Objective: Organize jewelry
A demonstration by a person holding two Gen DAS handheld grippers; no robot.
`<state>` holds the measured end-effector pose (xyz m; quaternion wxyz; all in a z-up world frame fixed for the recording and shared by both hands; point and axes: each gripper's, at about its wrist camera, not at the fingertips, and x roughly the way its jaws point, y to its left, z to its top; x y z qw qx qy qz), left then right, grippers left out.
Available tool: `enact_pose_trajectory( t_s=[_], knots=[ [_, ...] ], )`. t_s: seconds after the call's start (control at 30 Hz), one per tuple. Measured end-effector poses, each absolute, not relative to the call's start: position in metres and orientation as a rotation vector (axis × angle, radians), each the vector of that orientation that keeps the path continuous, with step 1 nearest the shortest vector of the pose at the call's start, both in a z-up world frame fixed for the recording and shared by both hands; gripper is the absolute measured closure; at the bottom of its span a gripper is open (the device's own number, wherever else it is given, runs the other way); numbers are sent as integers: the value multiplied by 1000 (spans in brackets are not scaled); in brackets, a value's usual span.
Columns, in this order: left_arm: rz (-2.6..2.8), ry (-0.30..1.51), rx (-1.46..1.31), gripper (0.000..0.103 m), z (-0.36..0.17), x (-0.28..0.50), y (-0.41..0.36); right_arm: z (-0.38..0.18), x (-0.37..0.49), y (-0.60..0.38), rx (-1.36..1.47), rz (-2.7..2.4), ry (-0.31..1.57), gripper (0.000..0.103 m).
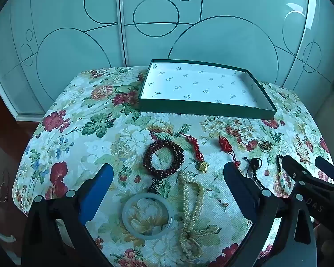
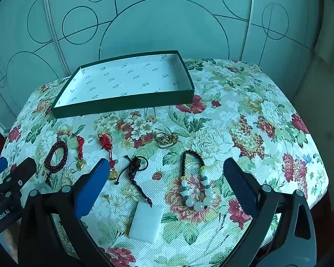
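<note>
I hold both grippers, left gripper [image 1: 168, 185] and right gripper [image 2: 167, 178], wide open and empty. The box [image 1: 208, 109] at the table's [image 2: 267, 102] far edge holds nothing. Every piece, bracelet [image 1: 163, 157] included, still lies outside it.

Frosted wardrobe doors [image 1: 144, 22] with circle lines, floral tablecloth [image 2: 245, 115]

"GenRobot.AI" on left gripper [image 2: 13, 173]; "DAS" on right gripper [image 1: 309, 169].

Floral cloth [image 2: 245, 115], red/green on white. Green box [image 2: 127, 102], white printed lining. Dark-red beads [image 1: 163, 156], cream pearls [image 1: 190, 202], pale bangle [image 1: 147, 215], prob. jade; white slab [image 2: 146, 222].
</note>
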<state>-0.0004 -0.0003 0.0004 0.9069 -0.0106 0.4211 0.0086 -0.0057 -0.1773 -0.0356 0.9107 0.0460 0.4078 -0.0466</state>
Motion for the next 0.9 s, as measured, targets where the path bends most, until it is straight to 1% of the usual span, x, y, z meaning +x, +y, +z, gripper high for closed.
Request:
enact_pose_trajectory(
  t_s=[0.9],
  knots=[
    [15,895,-31,5,-9,-3,3,-42,-5,-175,98,-93,855,2]
  ],
)
